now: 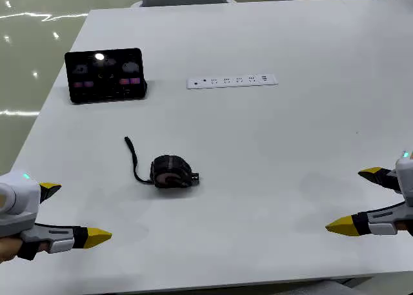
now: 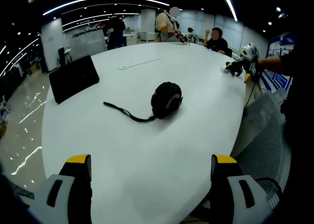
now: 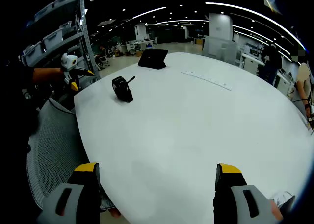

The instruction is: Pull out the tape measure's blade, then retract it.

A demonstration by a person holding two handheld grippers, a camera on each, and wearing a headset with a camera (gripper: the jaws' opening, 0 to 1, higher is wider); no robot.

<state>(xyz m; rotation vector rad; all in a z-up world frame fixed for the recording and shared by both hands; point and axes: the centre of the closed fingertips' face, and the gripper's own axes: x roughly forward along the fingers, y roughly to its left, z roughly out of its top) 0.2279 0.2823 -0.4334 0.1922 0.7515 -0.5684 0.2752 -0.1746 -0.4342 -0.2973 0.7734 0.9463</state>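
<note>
Tape measure is lying untouched on the tabletop, blade in; left gripper and right gripper are hovering well clear, fingers spread, empty; pull-out is not yet beginning; next move is likely calling for holding the case and pinching the hook.

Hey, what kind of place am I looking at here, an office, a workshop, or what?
Probably an open-plan office or lab: a large white table carrying a power strip, shelving with storage bins beside it, and rows of desks under ceiling strip lights.
</note>
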